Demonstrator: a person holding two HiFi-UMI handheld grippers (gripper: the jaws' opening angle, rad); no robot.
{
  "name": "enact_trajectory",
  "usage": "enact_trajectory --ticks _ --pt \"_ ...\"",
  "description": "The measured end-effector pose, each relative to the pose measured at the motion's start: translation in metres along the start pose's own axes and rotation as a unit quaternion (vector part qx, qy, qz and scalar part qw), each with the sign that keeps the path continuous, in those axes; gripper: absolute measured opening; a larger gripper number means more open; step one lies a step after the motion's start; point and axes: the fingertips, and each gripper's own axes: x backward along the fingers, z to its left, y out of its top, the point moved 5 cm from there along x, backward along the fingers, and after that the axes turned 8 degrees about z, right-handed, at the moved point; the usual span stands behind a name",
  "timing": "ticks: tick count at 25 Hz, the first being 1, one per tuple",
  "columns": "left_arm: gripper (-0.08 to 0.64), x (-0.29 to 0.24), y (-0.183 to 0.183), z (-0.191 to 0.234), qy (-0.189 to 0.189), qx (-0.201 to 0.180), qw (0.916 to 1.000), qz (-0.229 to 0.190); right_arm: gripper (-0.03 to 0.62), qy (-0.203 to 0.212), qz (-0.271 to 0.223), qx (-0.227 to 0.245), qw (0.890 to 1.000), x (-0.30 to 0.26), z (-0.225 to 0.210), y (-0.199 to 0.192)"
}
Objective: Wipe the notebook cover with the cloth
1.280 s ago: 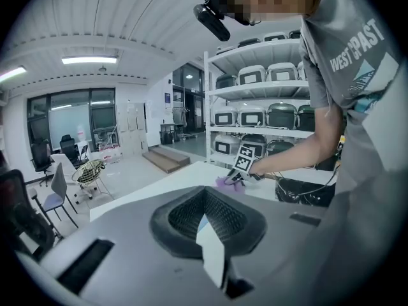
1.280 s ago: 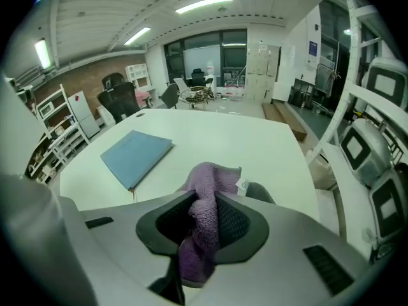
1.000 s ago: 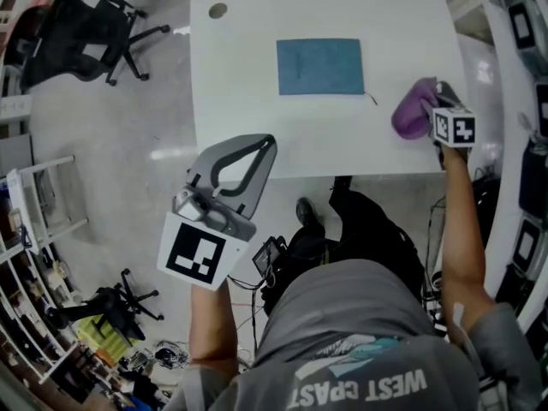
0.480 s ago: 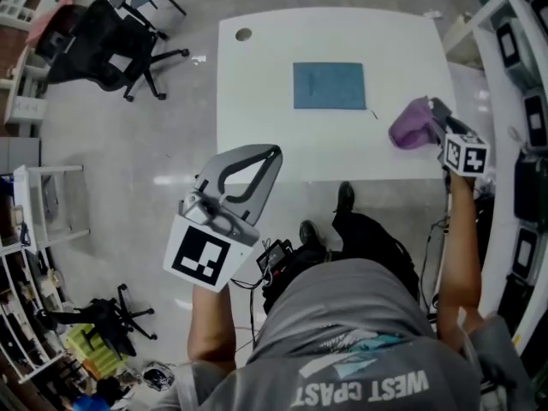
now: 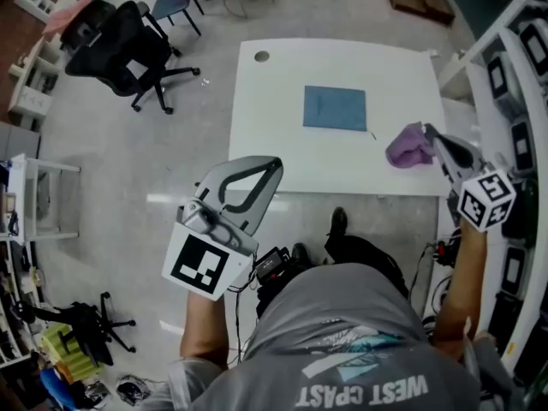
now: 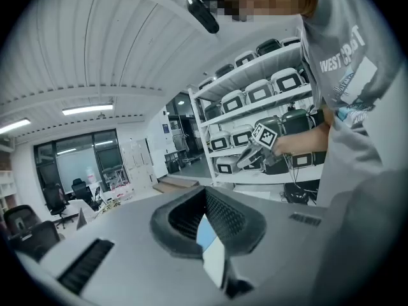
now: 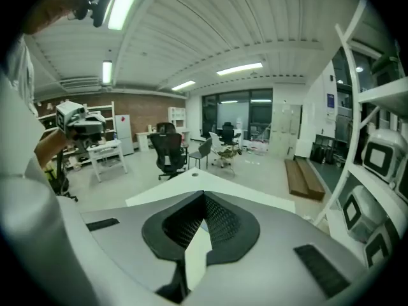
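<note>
Left gripper (image 5: 272,168): jaws clenched, empty, raised by the near left corner of the table (image 5: 274,135). Notebook (image 5: 335,109): flat on the table, ahead and right of it. Cloth (image 5: 409,147): bunched on the table, just left of the right gripper (image 5: 431,135), whose jaws have just closed with nothing between them.

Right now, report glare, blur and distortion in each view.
Head view: sharp, with ceiling-light glare streaks on the glossy grey floor; the white storage shelving curves at the rim. Left gripper view: strong fisheye, black corners, that shelving bowed, a mosaic patch up top. Right gripper view: same fisheye; the long ceiling lamp is blown out.
</note>
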Motion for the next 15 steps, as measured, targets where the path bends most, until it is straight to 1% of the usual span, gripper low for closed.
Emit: enact_trajectory --ticks 3,8,12,15 --pt "0.002 0.016 0.003 -0.003 0.009 -0.006 0.9999 -0.009 0.029 0.032 -0.031 0.04 0.998 0.027 0.037 0.034" --pt "0.002 0.038 0.005 -0.009 0.023 -0.01 0.9995 -0.021 0.029 0.053 -0.07 0.112 0.99 0.068 0.103 0.08" --pt "0.002 0.054 -0.003 -0.011 0.032 -0.004 0.9992 -0.023 0.029 0.068 -0.101 0.146 0.982 0.093 0.147 0.102" --pt "0.002 0.062 -0.008 -0.015 0.037 0.002 0.999 -0.025 0.029 0.071 -0.109 0.171 0.977 0.104 0.166 0.111"
